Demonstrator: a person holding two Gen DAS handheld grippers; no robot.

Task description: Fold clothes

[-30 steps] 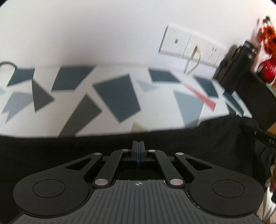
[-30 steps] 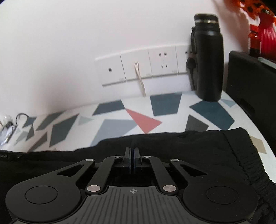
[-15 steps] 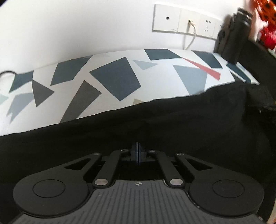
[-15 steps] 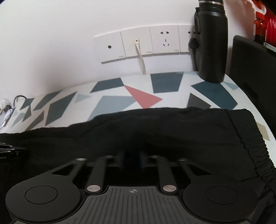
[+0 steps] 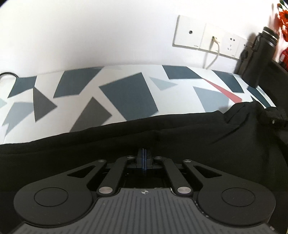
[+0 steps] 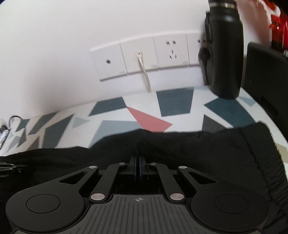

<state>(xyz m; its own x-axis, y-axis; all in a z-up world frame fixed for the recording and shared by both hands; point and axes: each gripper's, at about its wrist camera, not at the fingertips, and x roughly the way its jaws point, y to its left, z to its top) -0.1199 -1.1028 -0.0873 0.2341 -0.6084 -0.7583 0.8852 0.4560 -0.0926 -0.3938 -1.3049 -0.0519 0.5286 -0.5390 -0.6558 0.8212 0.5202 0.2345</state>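
A plain white wall [image 5: 108,32] backs a counter [image 5: 126,93] whose smooth white top is printed with angular shapes in dark teal, grey and pale blue, plus one coral-red triangle [image 6: 149,120]. On the wall sits a row of glossy white socket plates [image 6: 144,55], with a cream cable [image 6: 144,75] plugged into one and hanging down to the counter. At the right end of the counter, a matte black cylindrical flask [image 6: 225,54] with a ridged metal band at its neck stands upright against the wall, beside a flat black box-like object [image 6: 264,86] that is blurred at the frame's edge. Orange artificial flowers [image 5: 282,16] show in the upper corner of the left wrist view.

A black garment [image 5: 162,136] of soft, matte cloth lies spread across the near half of the counter, its far edge running in a long, slightly wavy line. Its right side ends in a gathered, ribbed elastic band [image 6: 261,162], probably a waistband.

The left tool [image 5: 144,156] has its two black fingers pressed flat together, blue pads meeting, with the cloth puckering into creases at their tips, so it appears to pinch the fabric. The right tool [image 6: 138,162] is likewise closed, fingers together, with the garment bunched up in a fold right at its tips.
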